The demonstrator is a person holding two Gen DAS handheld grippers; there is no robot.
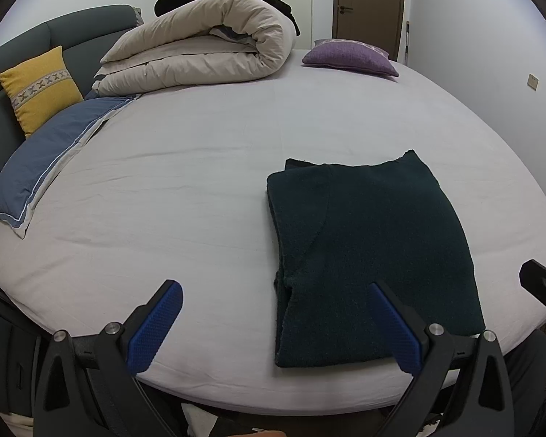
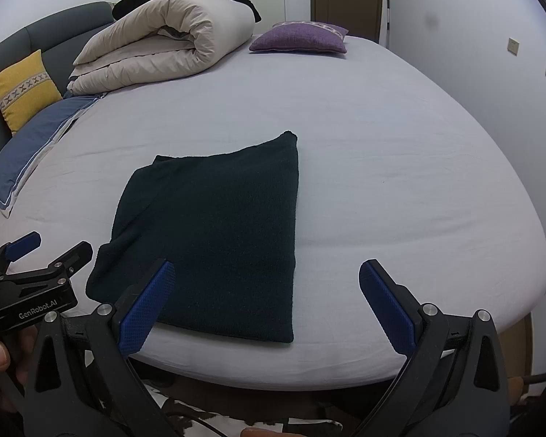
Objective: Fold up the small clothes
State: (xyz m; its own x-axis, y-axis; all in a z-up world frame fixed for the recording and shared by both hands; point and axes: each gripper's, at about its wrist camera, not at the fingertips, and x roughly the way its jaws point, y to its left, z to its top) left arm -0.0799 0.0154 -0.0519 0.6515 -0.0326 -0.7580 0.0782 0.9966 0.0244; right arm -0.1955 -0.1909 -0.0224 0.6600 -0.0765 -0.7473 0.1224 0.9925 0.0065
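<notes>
A dark green knit garment (image 1: 371, 255) lies folded into a flat rectangle near the front edge of the bed (image 1: 200, 182); it also shows in the right wrist view (image 2: 218, 236). My left gripper (image 1: 276, 291) is open and empty, above the bed's front edge, with its right finger over the garment's near left part. My right gripper (image 2: 265, 273) is open and empty, its left finger over the garment's near edge. The left gripper also shows at the left of the right wrist view (image 2: 50, 247).
A rolled beige duvet (image 1: 200, 51) with a black blanket on it lies at the back. A purple cushion (image 1: 349, 56), a yellow cushion (image 1: 39, 87) and a blue pillow (image 1: 50, 160) lie around it. The white wall (image 2: 473, 54) is to the right.
</notes>
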